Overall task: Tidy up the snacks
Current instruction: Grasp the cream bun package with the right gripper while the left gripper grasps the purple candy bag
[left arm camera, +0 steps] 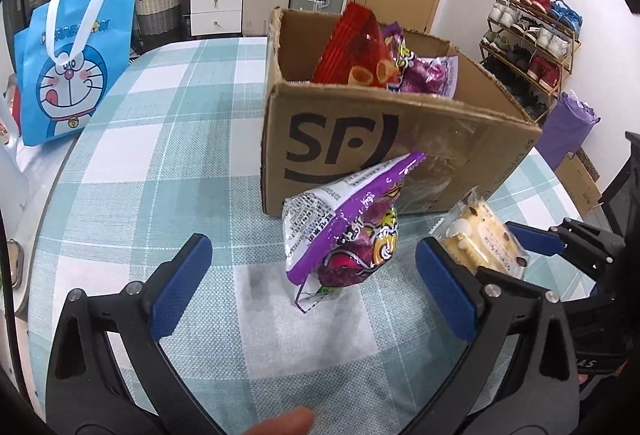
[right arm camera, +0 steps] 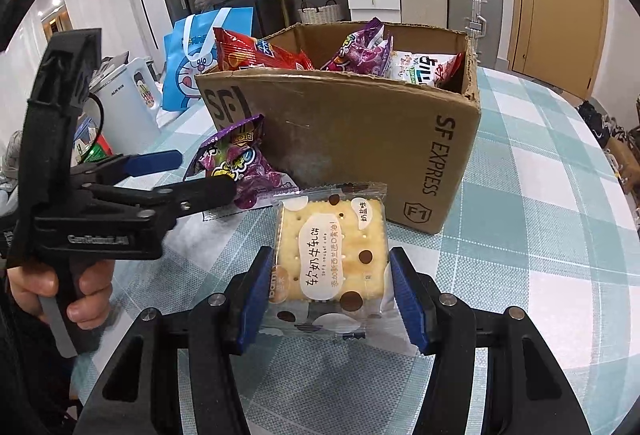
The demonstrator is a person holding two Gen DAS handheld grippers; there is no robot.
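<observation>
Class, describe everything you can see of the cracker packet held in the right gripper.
The cracker packet is a clear crinkly wrapper with brown dots and a white printed label over a pale square cracker. The right gripper clamps its two sides between blue pads, holding it off the checked tablecloth, before the cardboard box.

My tabletop (left arm camera: 168,163), under a teal-and-white checked cloth, carries a cardboard box (left arm camera: 360,151) ahead of my left claw (left arm camera: 312,267), a purple snack bag (left arm camera: 344,235) between its fingers, and a blue tote (left arm camera: 68,75) far left.
</observation>
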